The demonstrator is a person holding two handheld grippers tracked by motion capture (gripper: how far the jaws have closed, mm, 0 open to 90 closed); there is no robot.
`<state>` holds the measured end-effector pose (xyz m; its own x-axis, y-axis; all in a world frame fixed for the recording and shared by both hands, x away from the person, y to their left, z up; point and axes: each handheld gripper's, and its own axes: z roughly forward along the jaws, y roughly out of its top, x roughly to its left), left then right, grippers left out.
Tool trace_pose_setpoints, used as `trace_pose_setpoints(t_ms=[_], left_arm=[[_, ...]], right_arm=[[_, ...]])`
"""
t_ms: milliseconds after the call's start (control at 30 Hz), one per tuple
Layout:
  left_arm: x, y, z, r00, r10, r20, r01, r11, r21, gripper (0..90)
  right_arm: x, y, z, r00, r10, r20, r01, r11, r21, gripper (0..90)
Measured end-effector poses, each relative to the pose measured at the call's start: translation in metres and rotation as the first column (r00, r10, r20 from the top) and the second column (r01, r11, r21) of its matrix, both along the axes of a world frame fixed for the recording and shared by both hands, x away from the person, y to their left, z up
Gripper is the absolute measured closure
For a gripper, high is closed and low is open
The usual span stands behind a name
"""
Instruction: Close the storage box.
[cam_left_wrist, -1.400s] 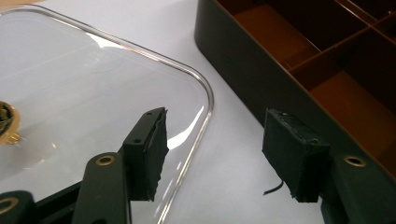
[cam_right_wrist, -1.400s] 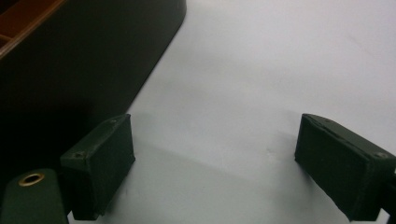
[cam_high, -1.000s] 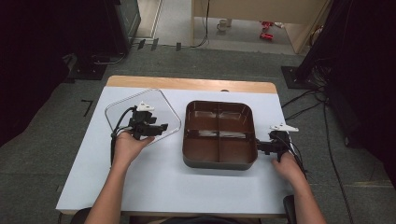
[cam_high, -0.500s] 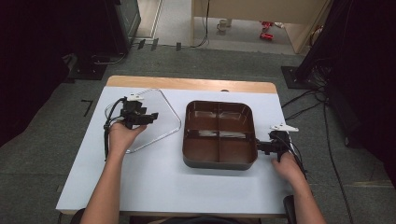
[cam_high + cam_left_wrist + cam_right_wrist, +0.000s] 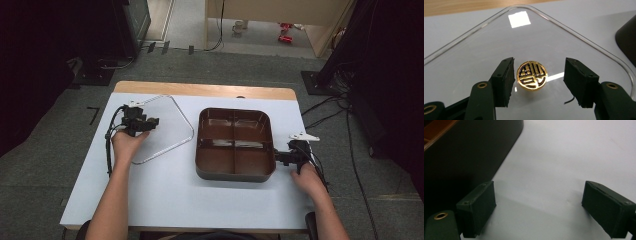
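Note:
A clear lid [image 5: 165,140] with rounded corners lies flat on the white table [image 5: 165,195], left of a brown four-compartment tray [image 5: 235,170]. A gold emblem knob [image 5: 532,75] sits at the middle of the lid [image 5: 564,37]. My left gripper [image 5: 153,121] is open over the lid's left part, and in the left gripper view [image 5: 539,82] the knob stands between its jaws, close to the left one. My right gripper [image 5: 278,156] rests open on the table at the tray's right edge, with bare table between its jaws [image 5: 544,207] and the tray wall [image 5: 461,152] to their left.
The tray's compartments look empty. A wooden strip [image 5: 200,90] runs along the table's far edge. Black cables [image 5: 107,150] trail from the left gripper. Dark stands and cables are on the floor around the table.
My left gripper has drawn back to the left across the lid and turned to point right. The lid, the tray and the right gripper have stayed put.

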<state>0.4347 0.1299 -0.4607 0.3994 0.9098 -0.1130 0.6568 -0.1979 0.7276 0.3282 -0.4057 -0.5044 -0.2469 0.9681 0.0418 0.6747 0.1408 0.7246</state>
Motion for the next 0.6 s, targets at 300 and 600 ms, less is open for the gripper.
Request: trace_pose_setpoints(t_ms=[300, 600], left_arm=[[0.004, 0.001, -0.016, 0.9992, 0.037, -0.014, -0.036, 0.9985, 0.041, 45.4], [0.005, -0.001, -0.018, 0.9998, 0.017, -0.012, -0.017, 0.999, 0.043, 58.2]], right_arm=[[0.0, 0.0, 0.0, 1.0, 0.0, -0.001, 0.0, 1.0, 0.0, 11.3], [0.0, 0.0, 0.0, 1.0, -0.001, 0.0, 0.001, 1.0, 0.0, 11.4]])
